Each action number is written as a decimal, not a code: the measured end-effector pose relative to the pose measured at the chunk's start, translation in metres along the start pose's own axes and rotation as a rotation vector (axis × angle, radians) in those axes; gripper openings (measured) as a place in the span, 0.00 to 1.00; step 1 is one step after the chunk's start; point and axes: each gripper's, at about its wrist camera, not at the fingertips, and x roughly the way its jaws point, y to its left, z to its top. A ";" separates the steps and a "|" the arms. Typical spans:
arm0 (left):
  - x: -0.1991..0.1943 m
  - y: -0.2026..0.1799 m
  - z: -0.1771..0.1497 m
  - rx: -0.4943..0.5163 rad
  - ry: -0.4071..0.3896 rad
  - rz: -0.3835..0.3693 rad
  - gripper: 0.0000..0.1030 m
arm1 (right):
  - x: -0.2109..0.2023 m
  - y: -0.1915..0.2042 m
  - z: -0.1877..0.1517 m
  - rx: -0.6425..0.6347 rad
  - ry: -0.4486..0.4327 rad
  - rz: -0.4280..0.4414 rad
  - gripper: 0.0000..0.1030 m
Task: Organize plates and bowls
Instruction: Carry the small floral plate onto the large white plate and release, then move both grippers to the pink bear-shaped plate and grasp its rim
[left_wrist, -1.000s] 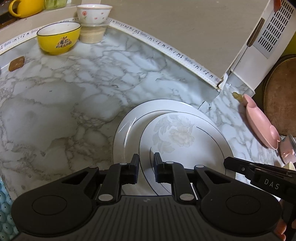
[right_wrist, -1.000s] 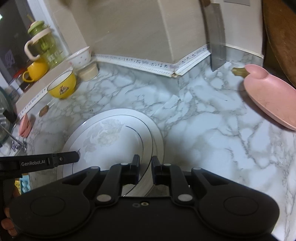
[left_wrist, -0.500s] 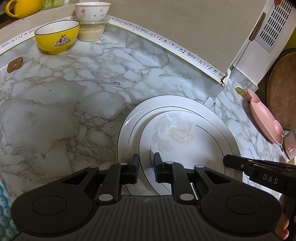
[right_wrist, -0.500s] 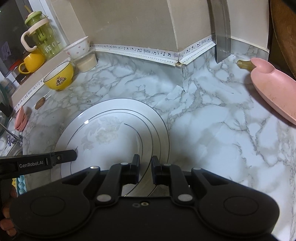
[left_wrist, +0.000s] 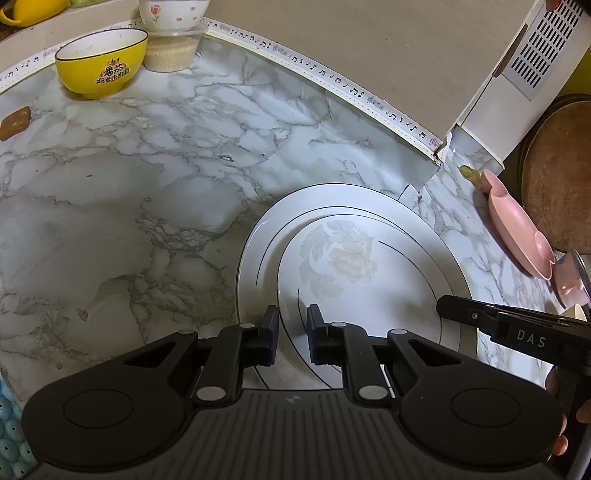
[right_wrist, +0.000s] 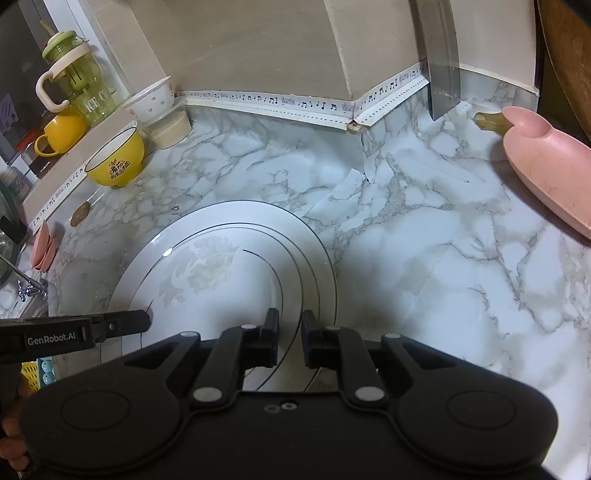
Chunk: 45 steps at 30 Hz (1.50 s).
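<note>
We hold our left gripper (left_wrist: 291, 338) over the near-left rim of the stacked plates, its fingers a narrow gap apart with the rim of the small plate (left_wrist: 354, 280) between them; whether the pads touch that rim we cannot tell. Our right gripper (right_wrist: 290, 338) sits at the opposite, near-right rim, its fingers equally close together astride the plate edge, contact again unclear.

The small plate, white with a pale floral print and a thin dark ring, lies inside the large white plate (left_wrist: 258, 251), shifted toward our side so more of the large rim shows at the back. Both lie flat on the marble counter (left_wrist: 147, 184), near its front edge and in front of the wall corner.

At the back-left edge of the counter stands a yellow bowl (left_wrist: 101, 62) with a white inside, nothing visible in it. Just beside it, a white bowl with pink hearts (left_wrist: 171, 14) sits on top of a beige tub (left_wrist: 171, 55); its inside is hidden from us. On the ledge behind are a yellow mug (right_wrist: 61, 133) and a green lidded jug (right_wrist: 75, 85).

Toward the right edge lies a pink dish (right_wrist: 550, 162) on the marble. A small brown piece (left_wrist: 14, 122) rests near the counter's left edge.
</note>
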 end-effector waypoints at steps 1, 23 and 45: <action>0.000 0.001 0.001 -0.002 0.004 -0.004 0.15 | 0.000 0.000 0.000 -0.001 0.000 0.000 0.13; -0.038 -0.037 -0.001 0.164 -0.100 0.032 0.15 | -0.042 0.021 -0.002 -0.122 -0.105 -0.010 0.22; -0.062 -0.118 -0.001 0.339 -0.263 -0.063 0.59 | -0.125 -0.008 -0.024 -0.090 -0.296 -0.109 0.80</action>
